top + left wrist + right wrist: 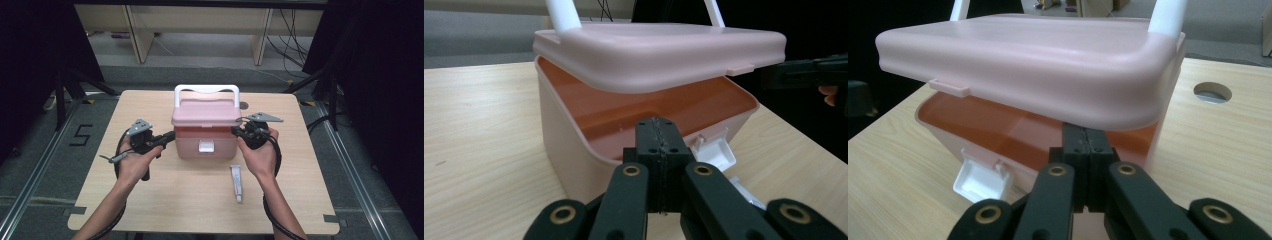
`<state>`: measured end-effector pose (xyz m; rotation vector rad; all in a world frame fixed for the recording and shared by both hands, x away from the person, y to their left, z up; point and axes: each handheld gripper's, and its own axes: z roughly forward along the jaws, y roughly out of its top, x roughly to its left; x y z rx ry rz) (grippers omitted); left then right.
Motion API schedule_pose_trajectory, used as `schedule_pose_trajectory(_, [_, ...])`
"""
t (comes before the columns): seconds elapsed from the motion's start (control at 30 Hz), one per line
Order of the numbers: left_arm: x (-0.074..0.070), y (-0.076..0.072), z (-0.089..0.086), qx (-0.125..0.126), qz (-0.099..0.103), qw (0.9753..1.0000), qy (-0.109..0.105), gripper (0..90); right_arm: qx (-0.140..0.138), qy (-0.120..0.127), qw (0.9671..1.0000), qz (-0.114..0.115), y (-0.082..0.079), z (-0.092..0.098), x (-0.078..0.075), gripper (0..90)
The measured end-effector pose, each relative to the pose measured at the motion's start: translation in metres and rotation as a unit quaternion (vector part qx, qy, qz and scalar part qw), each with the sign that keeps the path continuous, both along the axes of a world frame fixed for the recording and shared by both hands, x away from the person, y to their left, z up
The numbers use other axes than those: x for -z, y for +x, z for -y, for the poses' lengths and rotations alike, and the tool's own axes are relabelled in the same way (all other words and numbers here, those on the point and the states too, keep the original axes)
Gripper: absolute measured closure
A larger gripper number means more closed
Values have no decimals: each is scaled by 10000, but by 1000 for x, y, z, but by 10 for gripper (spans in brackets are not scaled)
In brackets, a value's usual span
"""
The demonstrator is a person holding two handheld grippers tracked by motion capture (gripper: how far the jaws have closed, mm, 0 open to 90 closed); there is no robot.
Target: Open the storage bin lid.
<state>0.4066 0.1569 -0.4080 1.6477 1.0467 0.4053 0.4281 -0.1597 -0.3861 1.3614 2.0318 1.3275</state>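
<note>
Inside, the pink box [574, 165] hidden under its half-raised lid [659, 50]; left tool [658, 150] and right tool [1086, 150] both pressed together, empty.

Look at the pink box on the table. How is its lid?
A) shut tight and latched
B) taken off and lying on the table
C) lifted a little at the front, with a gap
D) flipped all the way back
C: the lid sits raised above the pink box, with the orange inside showing through the gap and the white latch hanging loose.
</note>
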Motion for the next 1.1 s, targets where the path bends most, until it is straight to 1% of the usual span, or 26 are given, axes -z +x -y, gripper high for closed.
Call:
schedule_pose_trajectory(0.03, [2, 2, 3, -20, 23, 10000, 1, 900, -43, -123, 9999, 83, 1, 2, -1, 900])
schedule_pose_trajectory(0.07, [4, 3, 5, -35, 55, 10000, 18, 900, -45, -85, 9999, 74, 1, 1, -1, 900])
schedule_pose_trajectory(0.1, [6, 5, 9, -71, 105, 9999, 79, 900, -63, -72, 9999, 66, 1, 1, -1, 900])
schedule_pose_trajectory(0.17, [9, 8, 13, -129, 171, 9997, 99, 900, -71, -35, 9999, 77, 2, 1, -1, 900])
schedule_pose_trajectory(0.2, [11, 11, 15, -177, 179, 9996, 99, 900, -43, 17, 10000, 38, 1, 1, -2, 900])
schedule_pose_trajectory(0.27, [13, 14, 17, -234, 186, 9995, 121, 900, -44, 34, 10000, 22, 1, 1, -2, 900])
schedule_pose_trajectory(0.33, [15, 17, 18, -246, 159, 9995, 103, 900, -71, -40, 10000, 53, 2, 1, -3, 900])
schedule_pose_trajectory(0.4, [17, 20, 20, -277, 167, 9994, 141, 900, -94, -12, 9999, 54, 2, 1, -3, 900])
schedule_pose_trajectory(0.43, [18, 20, 21, -297, 170, 9993, 178, 900, -51, -57, 9999, 77, 2, 2, -4, 900])
schedule_pose_trajectory(0.5, [20, 21, 22, -320, 170, 9991, 242, 900, -54, 4, 10000, 70, 3, 1, -4, 900])
schedule_pose_trajectory(0.53, [22, 21, 23, -320, 166, 9991, 242, 900, -56, 38, 10000, 41, 3, 0, -5, 900])
schedule_pose_trajectory(0.6, [25, 21, 24, -337, 173, 9989, 272, 900, -67, -37, 9999, 118, 4, 1, -6, 900])
schedule_pose_trajectory(0.63, [26, 21, 24, -328, 170, 9989, 297, 900, -48, 23, 10000, 73, 3, 1, -8, 900])
schedule_pose_trajectory(0.67, [27, 22, 25, -330, 164, 9989, 289, 900, -61, -72, 9998, 164, 4, 2, -9, 900])
schedule_pose_trajectory(0.7, [28, 22, 25, -358, 181, 9988, 275, 900, -76, -14, 9999, 146, 4, 1, -10, 900])
schedule_pose_trajectory(0.83, [29, 23, 26, -389, 241, 9984, 342, 900, -55, -19, 9998, 181, 6, 1, -15, 900])
schedule_pose_trajectory(0.87, [29, 23, 26, -394, 248, 9983, 355, 900, 23, 22, 9999, 106, 5, 0, -16, 900])
schedule_pose_trajectory(0.9, [30, 23, 26, -398, 256, 9982, 361, 900, -33, -44, 9998, 204, 6, 2, -17, 900])
schedule_pose_trajectory(0.93, [30, 23, 26, -400, 253, 9982, 360, 900, -33, -44, 9998, 204, 6, 2, -17, 900])
schedule_pose_trajectory(0.97, [30, 23, 27, -405, 259, 9982, 367, 900, -17, 52, 9999, 131, 6, 0, -17, 900])
schedule_pose_trajectory(1.0, [30, 24, 27, -405, 266, 9981, 378, 900, -7, 64, 9999, 140, 7, 0, -18, 900])
schedule_pose_trajectory(1.07, [31, 24, 27, -414, 284, 9980, 383, 900, -38, -7, 9998, 186, 8, 1, -19, 900])
schedule_pose_trajectory(1.1, [31, 24, 27, -422, 290, 9979, 397, 900, -40, 1, 9998, 169, 8, 1, -20, 900])
